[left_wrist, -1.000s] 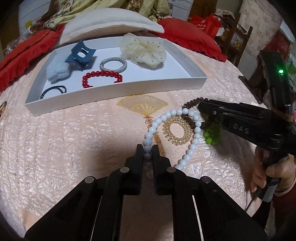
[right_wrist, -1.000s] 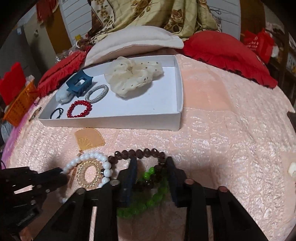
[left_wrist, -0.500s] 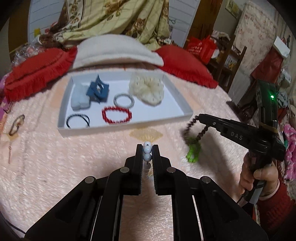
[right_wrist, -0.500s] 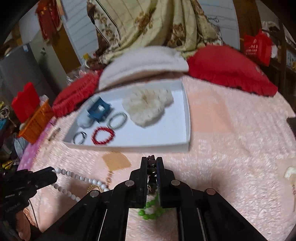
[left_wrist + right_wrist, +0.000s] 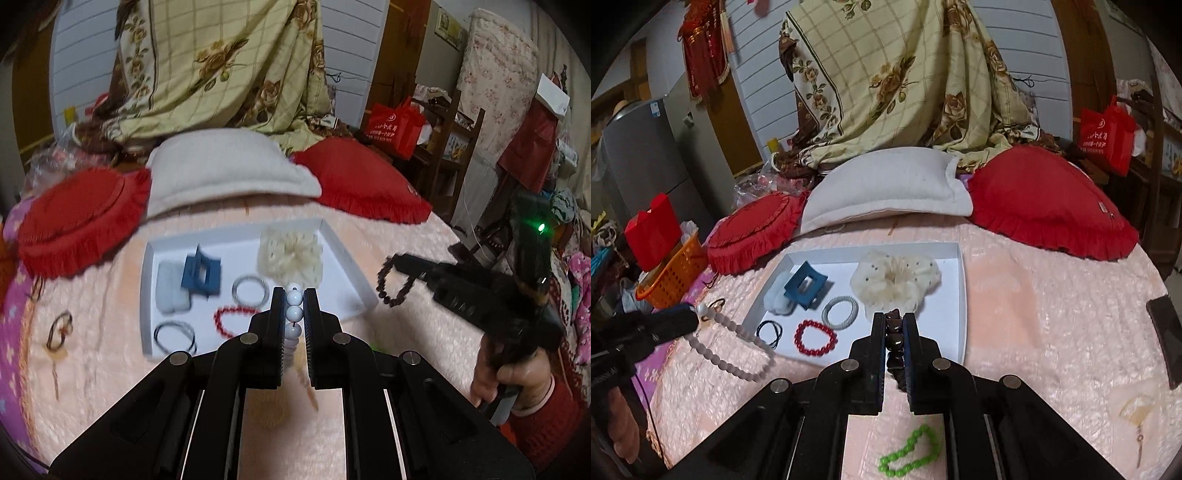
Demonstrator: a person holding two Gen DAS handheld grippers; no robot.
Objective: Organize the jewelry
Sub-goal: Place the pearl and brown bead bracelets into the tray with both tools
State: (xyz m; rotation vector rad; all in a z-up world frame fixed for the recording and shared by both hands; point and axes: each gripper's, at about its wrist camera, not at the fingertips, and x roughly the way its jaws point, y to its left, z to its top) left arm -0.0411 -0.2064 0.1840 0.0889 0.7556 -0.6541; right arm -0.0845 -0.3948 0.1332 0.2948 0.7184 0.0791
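My left gripper (image 5: pixel 294 295) is shut on a white bead necklace (image 5: pixel 294 313), held up above the bed; the necklace hangs from it in the right wrist view (image 5: pixel 738 354). My right gripper (image 5: pixel 894 319) is shut on a dark brown bead bracelet (image 5: pixel 894 339), which dangles from it in the left wrist view (image 5: pixel 393 282). The white tray (image 5: pixel 955 295) lies ahead on the pink bedspread. It holds a cream scrunchie (image 5: pixel 894 278), a blue claw clip (image 5: pixel 805 284), a silver bracelet (image 5: pixel 840 312), a red bead bracelet (image 5: pixel 815 338) and a black hair tie (image 5: pixel 769 329).
A green bead bracelet (image 5: pixel 910 458) lies on the bedspread below my right gripper. Red cushions (image 5: pixel 1045 203) and a white pillow (image 5: pixel 886 188) lie behind the tray. A dark phone (image 5: pixel 1169 339) is at the right edge. An orange basket (image 5: pixel 670 273) stands at the left.
Both grippers have lifted off the bedspread with their beads. The white necklace and brown bracelet now hang in the air. The green bracelet has stayed on the bed.
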